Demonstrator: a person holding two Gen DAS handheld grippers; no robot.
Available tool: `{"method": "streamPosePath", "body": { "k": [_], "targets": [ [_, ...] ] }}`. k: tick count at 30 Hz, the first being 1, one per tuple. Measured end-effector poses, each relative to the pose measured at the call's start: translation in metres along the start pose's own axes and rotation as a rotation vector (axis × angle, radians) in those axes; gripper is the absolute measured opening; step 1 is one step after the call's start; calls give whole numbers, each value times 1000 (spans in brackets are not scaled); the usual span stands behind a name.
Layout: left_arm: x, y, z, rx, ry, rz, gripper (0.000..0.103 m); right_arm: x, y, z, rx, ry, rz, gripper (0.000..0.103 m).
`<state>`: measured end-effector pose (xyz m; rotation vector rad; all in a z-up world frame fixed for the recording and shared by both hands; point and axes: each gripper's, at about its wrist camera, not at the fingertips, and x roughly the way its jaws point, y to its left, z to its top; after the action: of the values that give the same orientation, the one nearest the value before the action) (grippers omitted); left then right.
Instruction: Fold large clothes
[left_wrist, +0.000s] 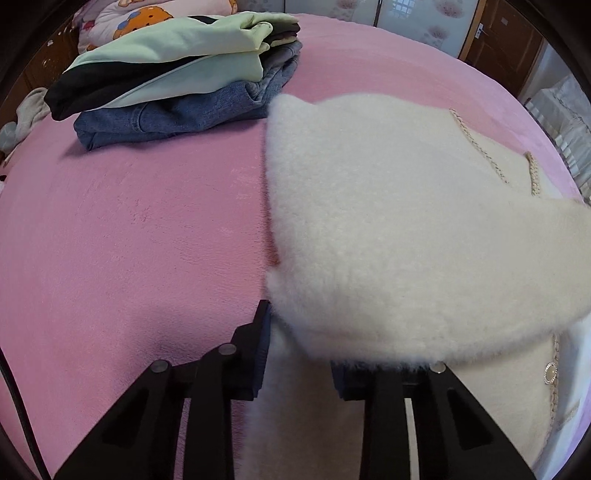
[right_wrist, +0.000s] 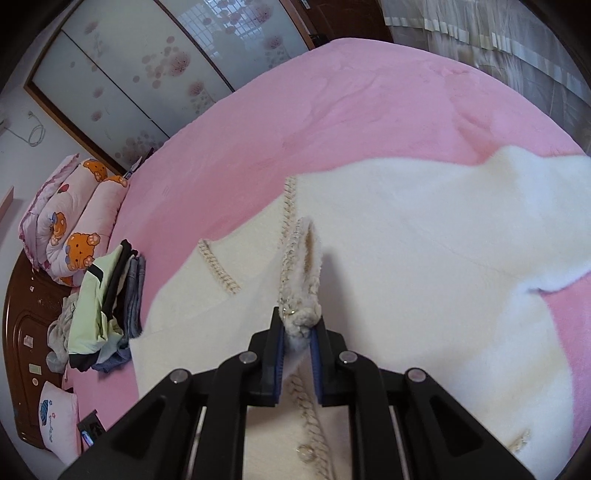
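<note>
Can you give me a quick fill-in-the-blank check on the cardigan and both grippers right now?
1. The right gripper is shut on the cream cardigan's braided ____.
2. The cardigan lies on a ____ bedspread.
3. In the folded pile, the mint green top sits above the blue ____ garment.
4. The left gripper has cardigan fabric between its ____.

Missing words: edge; pink; denim; fingers
</note>
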<state>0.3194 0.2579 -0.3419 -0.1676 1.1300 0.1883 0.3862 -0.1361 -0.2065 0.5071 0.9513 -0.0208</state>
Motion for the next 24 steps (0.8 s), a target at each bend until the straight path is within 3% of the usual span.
{"method": "streamPosePath", "body": {
  "k": [5, 13, 24],
  "targets": [
    [2, 0, 4, -43, 20, -12, 26, 8, -33, -21, 72, 49, -64, 12],
    [-4, 4, -2, -28, 30, 6, 25, 20, -62, -66, 144, 112, -154, 12],
    [-1, 2, 2, -21, 46, -1, 25, 35, -54, -68, 13, 87, -231, 12]
  ]
}}
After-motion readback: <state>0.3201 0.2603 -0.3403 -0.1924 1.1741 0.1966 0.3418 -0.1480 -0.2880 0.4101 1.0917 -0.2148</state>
